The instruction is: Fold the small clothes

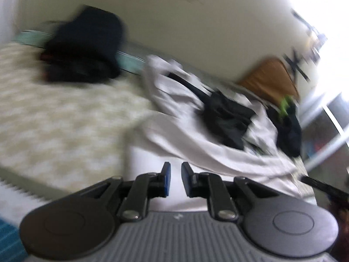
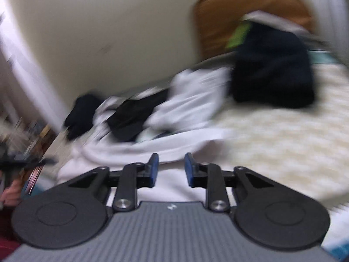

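Both views are smeared with blur. My left gripper (image 1: 175,180) shows a narrow gap between its blue pads with nothing pinched in it; white cloth lies beneath. My right gripper (image 2: 171,170) stands a little wider, also holding nothing. The white garment (image 1: 196,139) sprawls across the patterned bedspread (image 1: 54,113), just beyond the fingertips of both tools. On the white garment lies a black piece of clothing (image 1: 226,118). Beyond it, on the bedspread, sits a dark folded pile (image 1: 87,48).

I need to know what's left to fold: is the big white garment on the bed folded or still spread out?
Not folded. The white garment lies rumpled and sprawled across the bed, with a black item on top.
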A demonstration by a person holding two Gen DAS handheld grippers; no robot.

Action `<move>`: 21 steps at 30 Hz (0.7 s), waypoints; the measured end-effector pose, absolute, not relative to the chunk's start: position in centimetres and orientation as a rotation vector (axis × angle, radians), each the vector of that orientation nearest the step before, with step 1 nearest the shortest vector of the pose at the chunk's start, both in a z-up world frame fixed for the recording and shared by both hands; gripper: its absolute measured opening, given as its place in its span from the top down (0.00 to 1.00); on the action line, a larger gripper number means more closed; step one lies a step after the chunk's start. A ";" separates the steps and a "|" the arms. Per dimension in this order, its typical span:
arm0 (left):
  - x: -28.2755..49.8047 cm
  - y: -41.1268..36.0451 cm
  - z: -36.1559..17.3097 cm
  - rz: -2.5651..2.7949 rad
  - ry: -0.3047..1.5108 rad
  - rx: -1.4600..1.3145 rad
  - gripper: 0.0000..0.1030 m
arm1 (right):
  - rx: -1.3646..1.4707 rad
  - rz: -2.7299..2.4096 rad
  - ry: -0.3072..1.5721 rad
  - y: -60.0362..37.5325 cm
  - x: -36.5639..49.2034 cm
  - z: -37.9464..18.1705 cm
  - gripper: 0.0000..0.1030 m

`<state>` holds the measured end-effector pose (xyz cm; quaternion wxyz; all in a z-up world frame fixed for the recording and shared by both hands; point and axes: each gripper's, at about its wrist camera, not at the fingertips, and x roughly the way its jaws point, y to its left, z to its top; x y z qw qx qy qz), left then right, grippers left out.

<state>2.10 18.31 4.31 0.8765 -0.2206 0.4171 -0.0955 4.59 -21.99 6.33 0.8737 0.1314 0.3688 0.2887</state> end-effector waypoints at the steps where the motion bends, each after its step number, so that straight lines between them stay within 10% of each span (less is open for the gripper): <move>1: 3.1 17.1 3.8 -0.237 0.897 -0.442 0.88 | 0.253 0.653 0.788 -20.1 5.2 5.9 0.77; 11: 13.4 13.6 0.7 -0.223 0.939 -0.439 0.86 | 0.148 0.689 0.864 -10.8 14.9 2.2 0.85; 21: 18.2 17.8 6.9 -0.130 0.747 -0.399 0.48 | -0.039 0.606 0.688 -13.6 18.0 7.8 0.77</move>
